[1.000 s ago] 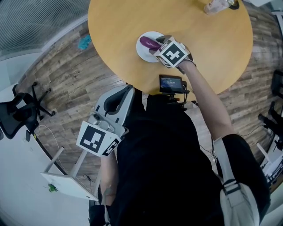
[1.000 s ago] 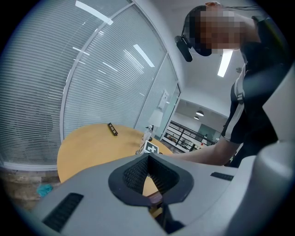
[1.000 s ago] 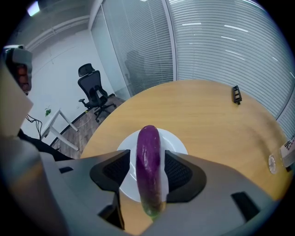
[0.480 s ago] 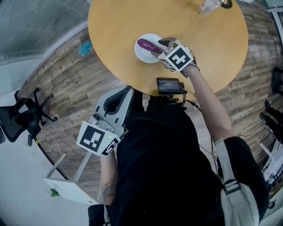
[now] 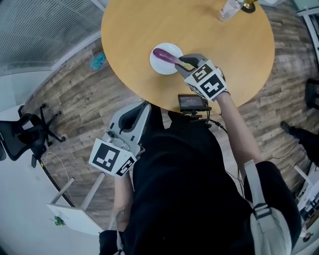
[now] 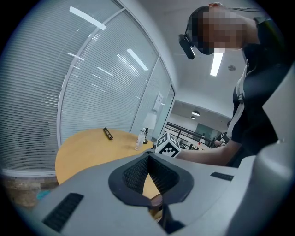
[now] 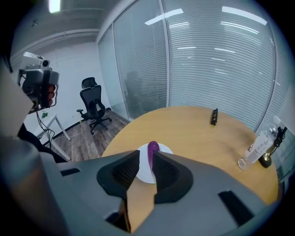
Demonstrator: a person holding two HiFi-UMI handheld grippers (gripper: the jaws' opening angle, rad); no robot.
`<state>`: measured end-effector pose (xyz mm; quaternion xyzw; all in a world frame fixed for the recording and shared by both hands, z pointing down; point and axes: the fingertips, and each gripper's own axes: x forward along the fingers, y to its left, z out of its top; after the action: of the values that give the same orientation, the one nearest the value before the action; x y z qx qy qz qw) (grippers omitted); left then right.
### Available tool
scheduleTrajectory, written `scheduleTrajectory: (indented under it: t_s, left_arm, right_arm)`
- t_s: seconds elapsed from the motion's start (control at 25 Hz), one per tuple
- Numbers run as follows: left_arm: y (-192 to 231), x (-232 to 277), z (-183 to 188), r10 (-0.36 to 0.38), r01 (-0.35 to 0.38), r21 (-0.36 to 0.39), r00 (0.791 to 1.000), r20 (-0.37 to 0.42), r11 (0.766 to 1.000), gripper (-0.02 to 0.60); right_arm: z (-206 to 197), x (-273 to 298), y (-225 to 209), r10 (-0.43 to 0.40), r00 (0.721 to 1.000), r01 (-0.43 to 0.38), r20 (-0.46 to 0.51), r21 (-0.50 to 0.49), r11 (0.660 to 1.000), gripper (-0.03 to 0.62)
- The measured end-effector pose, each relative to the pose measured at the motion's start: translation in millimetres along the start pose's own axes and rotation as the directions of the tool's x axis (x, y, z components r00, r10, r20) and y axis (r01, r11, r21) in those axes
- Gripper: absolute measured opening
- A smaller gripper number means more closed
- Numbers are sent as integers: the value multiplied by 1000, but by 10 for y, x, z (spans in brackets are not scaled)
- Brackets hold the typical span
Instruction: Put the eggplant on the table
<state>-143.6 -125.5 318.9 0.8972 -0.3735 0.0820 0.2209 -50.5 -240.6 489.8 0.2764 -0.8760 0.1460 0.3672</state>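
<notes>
- Currently one eggplant (image 5: 166, 55), one white plate (image 5: 160, 66), one clear bottle (image 5: 228, 9) and one round counter (image 5: 199, 30).
- Right tongs (image 5: 185, 62) angle down over the plate; the jaws have just been closing and now clamp the eggplant's near end.
- Left tongs (image 6: 148, 156) are closed and empty, held low off the counter edge.
- Can't tell whether the eggplant touches the plate; the bottle top is cut off.

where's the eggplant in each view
Head view: eggplant upper centre, over the white plate.
Left gripper view: not in it.
Right gripper view: centre, over the white plate.
Shared landmark: clear bottle on the table.
</notes>
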Motion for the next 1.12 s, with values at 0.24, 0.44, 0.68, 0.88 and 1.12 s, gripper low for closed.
scheduleTrajectory:
  t_s: [0.24,0.44,0.68,0.88,1.12]
  left_arm:
    - [-71,-34,-34,25,-25,-9,1000,16,1000,11]
    - [-210,-49,-126,39,-38,-17,999,17,999,11]
    - [-361,-69,-227,60,-60,-33,998,17,998,11]
    - [-448,-171,-266,79,-78,-43,996,38,996,11]
    - [-527,-227,-353,60,-59,-47,998,29,997,11]
  right_arm:
    - [111,-246,84,-12,997,12,76,-3,1000,42]
    - [38,-420,179,12,995,-12,104,1,1000,18]
    - [-51,-588,262,36,990,-37,136,4,999,17]
    - [-86,-690,384,52,989,-50,138,-18,999,17]
    - [-42,-963,447,26,981,-25,195,-9,1000,17]
